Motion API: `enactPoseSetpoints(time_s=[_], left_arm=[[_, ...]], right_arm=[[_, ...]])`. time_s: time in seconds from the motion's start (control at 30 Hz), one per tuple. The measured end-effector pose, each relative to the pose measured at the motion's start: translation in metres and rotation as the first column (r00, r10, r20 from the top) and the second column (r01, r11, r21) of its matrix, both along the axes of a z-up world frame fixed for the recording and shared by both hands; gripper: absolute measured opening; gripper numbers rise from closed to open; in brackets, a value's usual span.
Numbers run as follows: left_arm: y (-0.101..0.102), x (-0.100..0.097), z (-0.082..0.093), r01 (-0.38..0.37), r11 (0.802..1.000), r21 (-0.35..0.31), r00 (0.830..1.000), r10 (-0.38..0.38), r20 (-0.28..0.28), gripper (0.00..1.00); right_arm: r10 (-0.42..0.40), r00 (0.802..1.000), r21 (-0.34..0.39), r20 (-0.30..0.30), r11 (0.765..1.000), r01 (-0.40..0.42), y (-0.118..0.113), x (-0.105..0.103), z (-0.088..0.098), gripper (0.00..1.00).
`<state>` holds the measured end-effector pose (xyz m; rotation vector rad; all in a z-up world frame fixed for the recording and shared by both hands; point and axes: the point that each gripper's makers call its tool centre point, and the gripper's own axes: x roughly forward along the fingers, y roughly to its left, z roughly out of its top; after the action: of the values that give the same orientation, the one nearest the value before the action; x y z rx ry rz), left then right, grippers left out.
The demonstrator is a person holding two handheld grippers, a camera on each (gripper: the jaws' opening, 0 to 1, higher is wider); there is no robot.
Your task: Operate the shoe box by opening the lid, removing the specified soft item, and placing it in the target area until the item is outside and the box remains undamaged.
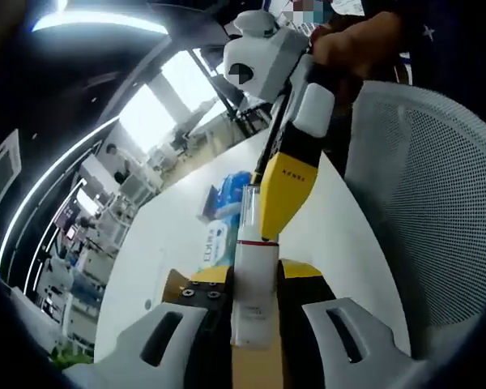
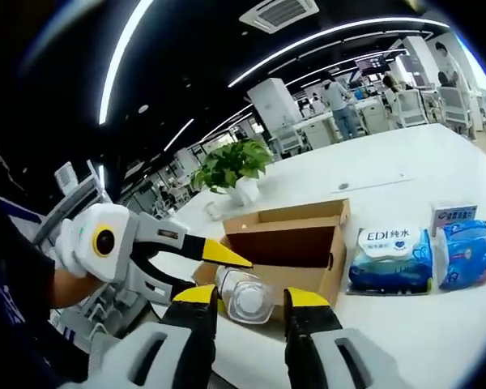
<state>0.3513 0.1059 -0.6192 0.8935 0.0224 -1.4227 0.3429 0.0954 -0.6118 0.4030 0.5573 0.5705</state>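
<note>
Nearest in the right gripper view, the right tongs (image 2: 252, 301) are closed on a clear tube (image 2: 245, 297), its round cap facing the camera. The left tongs (image 2: 231, 261) grip the same tube from the left. Just behind stands the open shoe box (image 2: 296, 243), lid raised. Wipe packs (image 2: 391, 258) lie right of it; beyond, bare white worktop (image 2: 373, 174) stretches to a potted plant (image 2: 236, 172).

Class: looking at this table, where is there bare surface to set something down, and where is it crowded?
Free: the white table in front of the wipes packs, and behind the cardboard box towards the potted plant. Crowded: beside the box, where both grippers meet at a clear bottle.
</note>
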Motion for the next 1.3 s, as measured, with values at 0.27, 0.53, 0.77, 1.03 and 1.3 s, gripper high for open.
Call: enactPoseSetpoints(time_s=[0.27, 0.53, 0.77, 1.03, 1.3], left_arm=[[-0.001, -0.002, 0.0, 0.037, 0.999, 0.003, 0.998, -0.037, 0.05, 0.2], [-0.001, -0.001, -0.004, 0.058, 0.998, 0.027, 0.993, -0.06, 0.101, 0.21], [0.0, 0.001, -0.007, 0.053, 0.998, 0.038, 0.992, -0.057, 0.113, 0.21], [0.0, 0.003, -0.007, 0.041, 0.999, 0.03, 0.992, -0.044, 0.12, 0.21], [-0.003, 0.007, -0.001, 0.005, 1.0, -0.018, 1.0, -0.004, 0.015, 0.22]], right_arm=[[-0.002, 1.0, 0.028, -0.027, 1.0, 0.002, 0.002, -0.003, -0.003, 0.23], [0.006, 1.0, 0.035, -0.03, 0.999, -0.005, 0.005, -0.006, -0.005, 0.19], [-0.003, 1.0, 0.014, -0.026, 1.0, 0.004, 0.007, -0.006, -0.004, 0.16], [-0.033, 0.999, 0.0, -0.025, 0.999, 0.033, 0.007, -0.004, -0.004, 0.15], [-0.056, 0.998, 0.015, -0.019, 0.998, 0.056, 0.004, 0.0, 0.003, 0.15]])
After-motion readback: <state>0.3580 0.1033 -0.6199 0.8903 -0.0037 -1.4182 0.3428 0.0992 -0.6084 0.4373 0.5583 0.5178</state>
